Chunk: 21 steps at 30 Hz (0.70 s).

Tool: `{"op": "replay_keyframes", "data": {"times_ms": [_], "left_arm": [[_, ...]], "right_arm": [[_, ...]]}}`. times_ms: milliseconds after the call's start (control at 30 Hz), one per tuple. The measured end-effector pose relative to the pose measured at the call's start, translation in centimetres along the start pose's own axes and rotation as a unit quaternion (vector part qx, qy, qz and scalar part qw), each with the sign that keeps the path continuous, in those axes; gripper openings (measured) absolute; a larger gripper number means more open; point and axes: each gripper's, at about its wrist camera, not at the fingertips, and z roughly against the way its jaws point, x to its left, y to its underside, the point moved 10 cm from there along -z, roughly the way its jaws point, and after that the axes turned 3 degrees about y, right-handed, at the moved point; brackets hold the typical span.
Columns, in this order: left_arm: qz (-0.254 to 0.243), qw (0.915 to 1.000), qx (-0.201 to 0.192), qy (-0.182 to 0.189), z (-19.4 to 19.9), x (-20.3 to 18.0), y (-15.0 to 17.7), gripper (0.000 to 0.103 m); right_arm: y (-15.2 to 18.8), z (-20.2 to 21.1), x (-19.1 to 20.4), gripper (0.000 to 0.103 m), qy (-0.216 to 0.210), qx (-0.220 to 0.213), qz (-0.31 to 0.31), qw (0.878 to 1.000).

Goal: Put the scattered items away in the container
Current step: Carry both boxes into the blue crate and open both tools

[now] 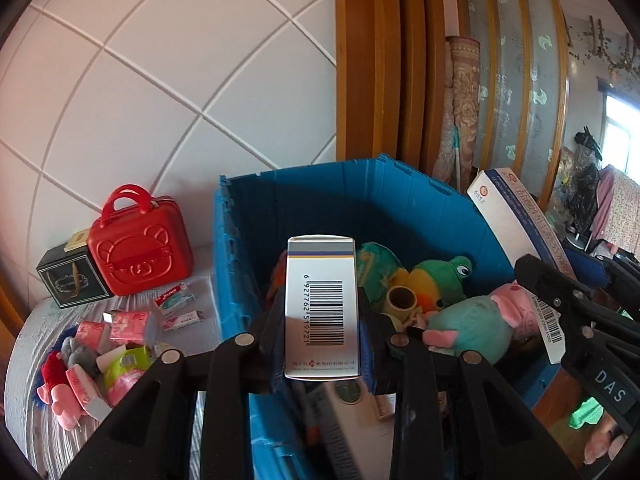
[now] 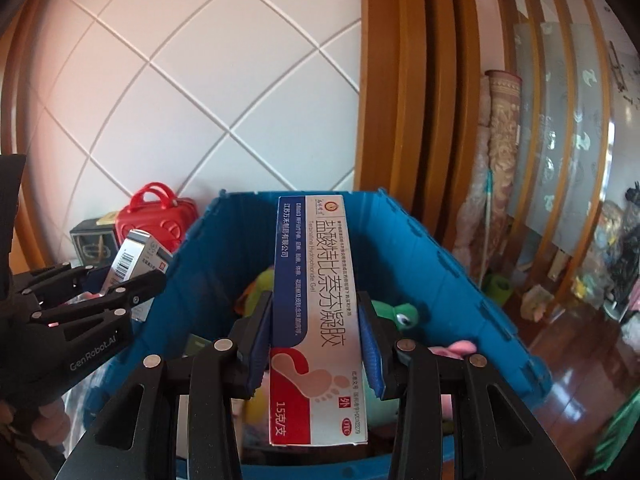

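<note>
Blue crate (image 1: 248,240): holding plush toys (image 1: 460,300).
Left tool (image 1: 322,340): pinching barcode box (image 1: 320,304).
Right tool (image 2: 316,340): pinching gel box (image 2: 316,320).

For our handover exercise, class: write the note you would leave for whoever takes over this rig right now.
Left gripper: jaws shut on a barcode box, held over the blue crate.
Right gripper: jaws shut on a foot gel box, also above the crate.
Done: green frog plush, teal plush and other items already lie in the crate.
Left: release both boxes into the crate, then collect the pink packets, small cartons, red case and dark box lying beside it.
</note>
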Motion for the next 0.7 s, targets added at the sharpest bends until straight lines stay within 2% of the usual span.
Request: {"op": "replay_keyframes", "data": {"times_ms": [133, 367, 400, 467, 533, 633, 700], "left_arm": [[-0.002, 0.9996, 0.030, 0.002, -2.2, -2.6, 1.2, 0.029], [-0.001, 0.9986, 0.051, -0.016, -3.6, -3.5, 2.2, 0.030], [-0.001, 0.9983, 0.055, -0.020, -3.7, -3.5, 2.3, 0.033], [0.001, 0.9979, 0.057, -0.030, -3.6, -3.6, 2.4, 0.059], [0.005, 0.9982, 0.048, -0.037, -3.3, -3.3, 2.4, 0.071], [0.007, 0.9980, 0.041, -0.047, -2.9, -2.8, 2.4, 0.072], [0.010, 0.9979, 0.039, -0.051, -2.7, -2.3, 2.4, 0.072]], "right_arm": [[2.2, -2.7, -2.4, 0.039, -0.013, 0.030, -0.006, 0.999], [4.3, -5.5, -3.7, 0.039, -0.026, 0.058, 0.004, 0.998], [4.4, -5.8, -3.8, 0.039, -0.028, 0.060, 0.003, 0.998], [4.4, -6.1, -4.1, 0.039, -0.031, 0.060, 0.002, 0.998], [4.4, -6.1, -4.0, 0.039, -0.031, 0.059, 0.003, 0.998], [4.3, -6.3, -4.2, 0.041, -0.023, 0.057, 0.005, 0.998], [4.2, -6.1, -4.1, 0.048, -0.019, 0.052, 0.003, 0.998]]}}
